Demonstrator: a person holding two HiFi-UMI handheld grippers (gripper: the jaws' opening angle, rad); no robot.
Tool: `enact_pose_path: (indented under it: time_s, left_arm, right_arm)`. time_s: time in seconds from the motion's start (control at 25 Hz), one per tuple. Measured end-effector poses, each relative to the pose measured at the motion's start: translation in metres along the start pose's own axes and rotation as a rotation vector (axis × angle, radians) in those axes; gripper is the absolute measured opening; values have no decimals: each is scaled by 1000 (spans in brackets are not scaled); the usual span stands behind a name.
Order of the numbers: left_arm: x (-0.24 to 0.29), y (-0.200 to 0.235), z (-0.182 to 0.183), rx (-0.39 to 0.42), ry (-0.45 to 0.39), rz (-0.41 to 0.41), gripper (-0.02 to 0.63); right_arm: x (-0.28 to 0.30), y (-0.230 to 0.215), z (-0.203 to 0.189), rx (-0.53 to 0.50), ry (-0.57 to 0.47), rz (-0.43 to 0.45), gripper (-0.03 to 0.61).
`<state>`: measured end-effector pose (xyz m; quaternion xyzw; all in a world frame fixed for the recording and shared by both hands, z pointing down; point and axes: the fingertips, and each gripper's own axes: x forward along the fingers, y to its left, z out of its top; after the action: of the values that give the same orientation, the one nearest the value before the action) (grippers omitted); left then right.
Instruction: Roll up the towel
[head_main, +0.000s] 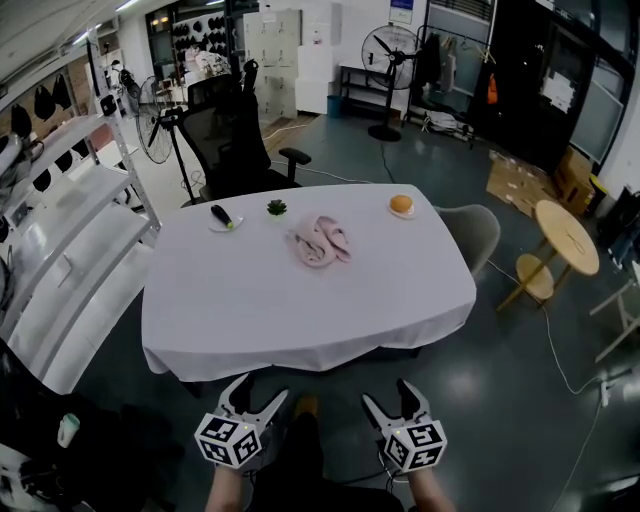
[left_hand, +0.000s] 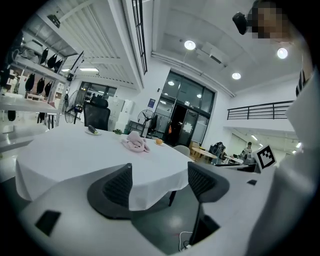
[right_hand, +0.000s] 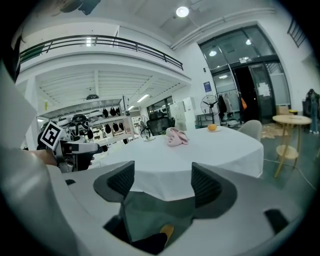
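Observation:
A crumpled pink towel (head_main: 320, 241) lies on the far half of the white-clothed table (head_main: 300, 300); it also shows small in the left gripper view as the towel (left_hand: 136, 142) and in the right gripper view as the towel (right_hand: 176, 136). My left gripper (head_main: 256, 396) hangs below the table's near edge, jaws open and empty. My right gripper (head_main: 392, 396) is beside it, also open with nothing between its jaws. Both point toward the table, well short of the towel. In their own views the left gripper (left_hand: 159, 181) and the right gripper (right_hand: 163, 184) frame the table's near side.
On the table's far side sit a small plate with a dark object (head_main: 224, 218), a little green plant (head_main: 276, 208) and an orange on a plate (head_main: 401, 205). A black office chair (head_main: 236, 140) stands behind, a grey chair (head_main: 472, 232) at right, white shelving (head_main: 60, 230) at left.

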<state>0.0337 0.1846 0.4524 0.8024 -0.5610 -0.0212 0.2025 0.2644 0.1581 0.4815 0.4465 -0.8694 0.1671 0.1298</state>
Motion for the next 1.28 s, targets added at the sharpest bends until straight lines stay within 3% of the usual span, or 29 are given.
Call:
enact_pose_path:
  time_s: [0.76, 1.28]
  left_arm:
    - [125, 82, 103, 23, -39, -27, 361]
    - [193, 134, 136, 39, -47, -56, 361]
  right_arm:
    - [131, -50, 109, -9, -34, -47, 347]
    - [207, -68, 135, -26, -19, -52, 348]
